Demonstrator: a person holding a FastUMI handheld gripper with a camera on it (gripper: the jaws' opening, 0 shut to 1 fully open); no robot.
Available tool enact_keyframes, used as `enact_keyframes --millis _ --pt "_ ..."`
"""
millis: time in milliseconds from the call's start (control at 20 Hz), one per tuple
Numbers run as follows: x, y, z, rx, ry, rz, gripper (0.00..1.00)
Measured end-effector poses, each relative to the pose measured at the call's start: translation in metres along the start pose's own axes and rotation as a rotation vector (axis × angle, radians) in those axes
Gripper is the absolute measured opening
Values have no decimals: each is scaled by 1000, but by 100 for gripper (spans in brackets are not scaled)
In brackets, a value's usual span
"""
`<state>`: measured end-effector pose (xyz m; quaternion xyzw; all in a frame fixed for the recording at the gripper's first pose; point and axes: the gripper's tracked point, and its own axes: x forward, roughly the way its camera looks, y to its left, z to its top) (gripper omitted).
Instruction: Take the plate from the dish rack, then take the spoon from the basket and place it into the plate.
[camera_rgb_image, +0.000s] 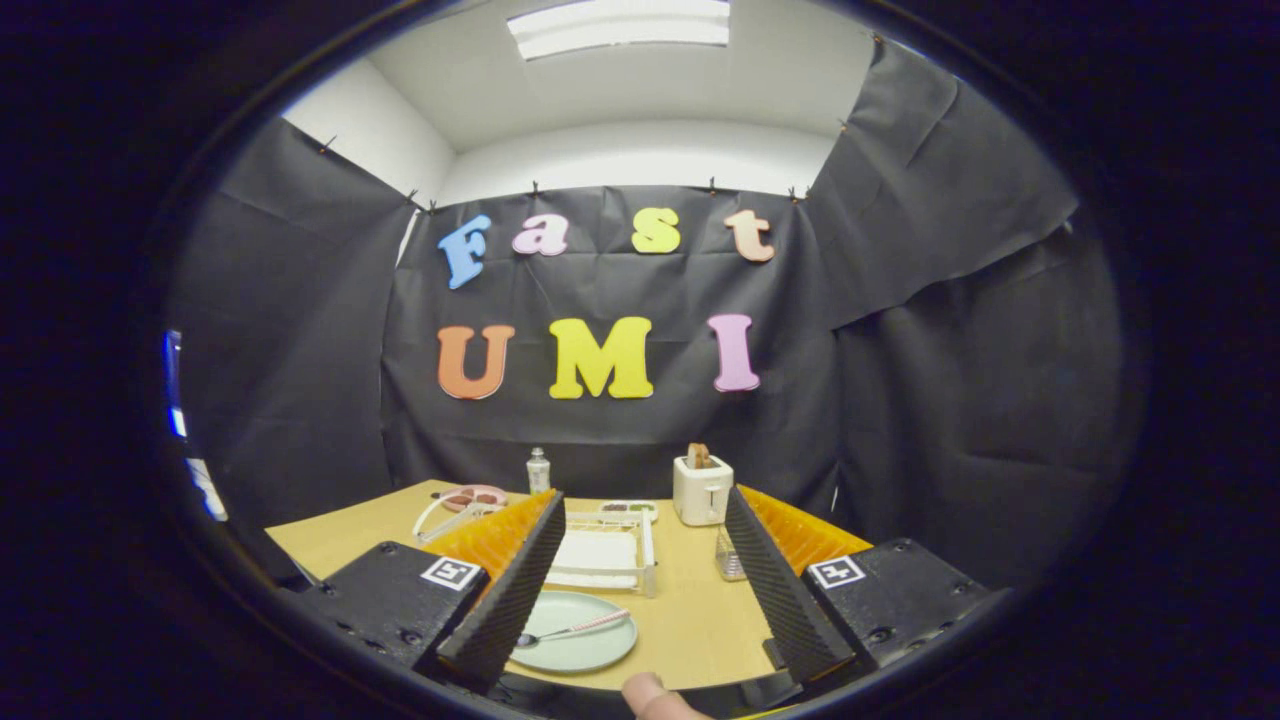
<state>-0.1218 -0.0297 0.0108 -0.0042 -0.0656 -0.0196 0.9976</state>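
fingertip (655, 697) of a person shows nearest, below the gripper (640, 640), whose fingers stand wide apart, holding nothing. plate (574, 644) lies on the table (690, 620) just ahead, beside the left finger; spoon (572, 630) rests across it, long axis crosswise. task judged complete; dish rack (605, 555) beyond.

I look across a tan wooden table (690, 625) set against the black cloth wall. At its far edge a white toaster (702, 490) stands upright with a slice of bread (698, 455) poking out of its slot. To the left of the toaster, well apart from it, a small clear bottle (538, 470) with a pale cap stands upright. Further left lies a pink dish (476, 496) holding something dark I cannot identify. Between the bottle and the toaster sits a small tray (628, 510) with dark contents. A clear glass (730, 556) stands near the toaster's front. A ceiling light (620, 22) glows overhead.
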Motion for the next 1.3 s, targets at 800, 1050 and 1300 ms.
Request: enact_keyframes --millis 800,1050,1300 --pt "13 -15 -15 20 40 6 100" --pt "15 -14 -21 12 51 7 100" --pt "17 -13 -26 27 66 9 100"
